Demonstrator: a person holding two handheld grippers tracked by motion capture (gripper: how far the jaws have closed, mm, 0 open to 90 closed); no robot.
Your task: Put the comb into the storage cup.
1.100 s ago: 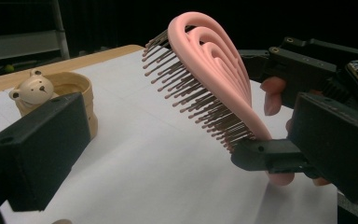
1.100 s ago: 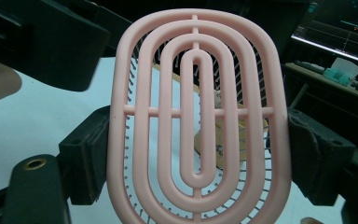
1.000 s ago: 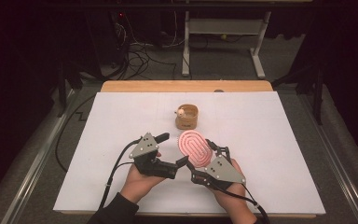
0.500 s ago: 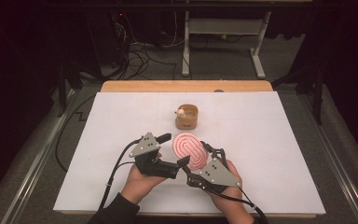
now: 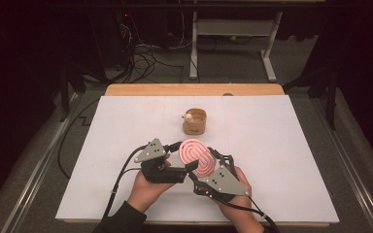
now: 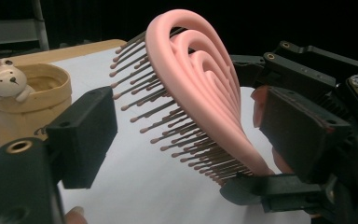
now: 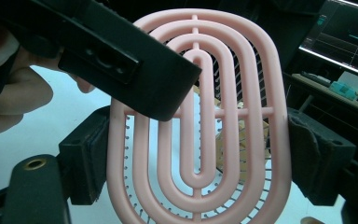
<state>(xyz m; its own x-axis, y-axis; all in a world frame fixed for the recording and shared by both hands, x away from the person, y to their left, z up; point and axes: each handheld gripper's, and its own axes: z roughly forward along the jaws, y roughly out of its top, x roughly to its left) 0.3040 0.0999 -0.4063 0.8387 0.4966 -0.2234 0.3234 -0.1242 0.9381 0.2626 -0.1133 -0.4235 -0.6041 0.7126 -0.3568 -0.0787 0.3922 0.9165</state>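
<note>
Pink brush (image 5: pixel 197 157) clamped edgewise in right gripper (image 5: pixel 209 170) fingers, left gripper (image 5: pixel 187 167) fingers closing around it, no legible writing

The left tool (image 5: pixel 190 166) is black, with blocky matt jaws, brass-coloured screw bushings near their roots, and a grey three-cornered plate on top dotted with small dark marks. The right tool (image 5: pixel 208 167) is built alike, its own grey plate set with screws and its jaw pads a worn black foam. A black cable trails from each tool toward the near edge of the bench, and a dark sleeve (image 5: pixel 121 219) covers the left forearm.
</note>
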